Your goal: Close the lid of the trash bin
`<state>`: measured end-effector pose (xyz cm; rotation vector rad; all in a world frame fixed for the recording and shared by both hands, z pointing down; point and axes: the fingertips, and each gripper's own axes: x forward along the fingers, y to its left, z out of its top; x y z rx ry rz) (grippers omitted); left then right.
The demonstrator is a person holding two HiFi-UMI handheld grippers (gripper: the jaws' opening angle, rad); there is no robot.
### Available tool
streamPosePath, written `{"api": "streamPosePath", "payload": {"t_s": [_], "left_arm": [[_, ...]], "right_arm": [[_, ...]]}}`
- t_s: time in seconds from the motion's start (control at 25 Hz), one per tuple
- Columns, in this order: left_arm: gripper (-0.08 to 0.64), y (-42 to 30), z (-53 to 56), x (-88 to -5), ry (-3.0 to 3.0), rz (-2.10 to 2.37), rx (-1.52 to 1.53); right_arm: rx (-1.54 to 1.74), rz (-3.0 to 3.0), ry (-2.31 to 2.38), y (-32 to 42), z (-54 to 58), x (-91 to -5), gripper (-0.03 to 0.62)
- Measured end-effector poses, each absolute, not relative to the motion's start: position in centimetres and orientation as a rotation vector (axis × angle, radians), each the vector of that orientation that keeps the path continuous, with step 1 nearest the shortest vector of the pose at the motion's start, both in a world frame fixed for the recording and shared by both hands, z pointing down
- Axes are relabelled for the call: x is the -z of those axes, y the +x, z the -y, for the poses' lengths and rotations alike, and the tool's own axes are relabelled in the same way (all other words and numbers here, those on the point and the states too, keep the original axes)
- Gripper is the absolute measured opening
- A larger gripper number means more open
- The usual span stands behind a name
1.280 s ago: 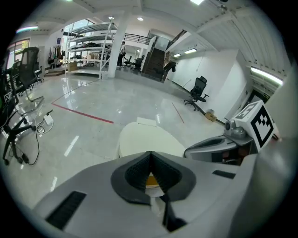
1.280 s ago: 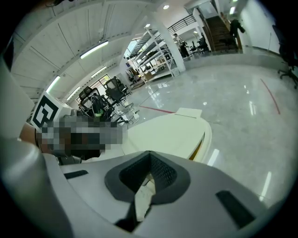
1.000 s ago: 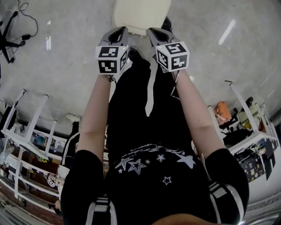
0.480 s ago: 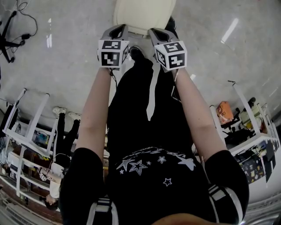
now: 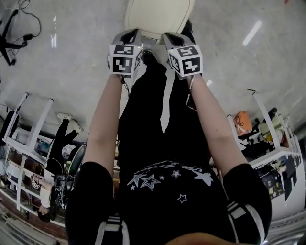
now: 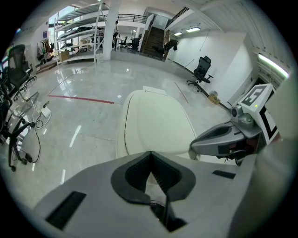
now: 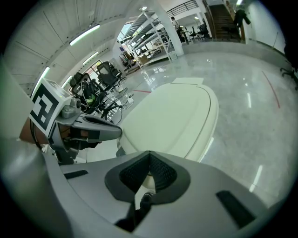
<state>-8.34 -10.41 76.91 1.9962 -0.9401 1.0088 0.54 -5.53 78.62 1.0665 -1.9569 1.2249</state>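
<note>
Looking straight down in the head view, two bare forearms [image 5: 103, 124] stretch out over the grey floor [image 5: 67, 62]; the left gripper [image 5: 128, 34] and the right gripper [image 5: 171, 35] sit side by side at the near edge of the cream bin lid [image 5: 158, 13], which lies at the top of that view, just past the person's feet; count two grippers and two marker cubes, the left cube [image 5: 124, 60] and the right cube [image 5: 186, 59], with one lid between them; from up here the tips merge into the lid, so over to the gripper views; in the left gripper view the fingers [image 6: 132, 173] are brought together at the tip, with a small diamond-shaped hollow between them and nothing in it; the right gripper view matches, fingers [image 7: 165, 174] closed tip to tip and empty; both views show the lid low and nearly level just beyond the tips, though no view shows whether the tips touch it; each view also catches the other gripper alongside; only these two open up the hall, with one red line [image 6: 81, 98] on the glossy floor, a lone black office chair [image 6: 203, 69] far back, and tall shelving [image 7: 153, 28] on the right gripper's side.
</note>
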Motion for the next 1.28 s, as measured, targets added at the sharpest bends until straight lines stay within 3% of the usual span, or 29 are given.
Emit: {"api": "streamPosePath", "payload": {"t_s": [0.76,1.28], "left_arm": [[0.011,-8.0,10.3,-77.6,1.908,0.938,-1.055],[0.011,-8.6,11.8,-70.9,1.991,1.026,-0.955]], "right_arm": [[-1.234,1.89,0.948,0.6,5.2,-78.7,0.005],[-1.195,1.935,0.982,-0.7,6.4,-72.4,0.005]]}}
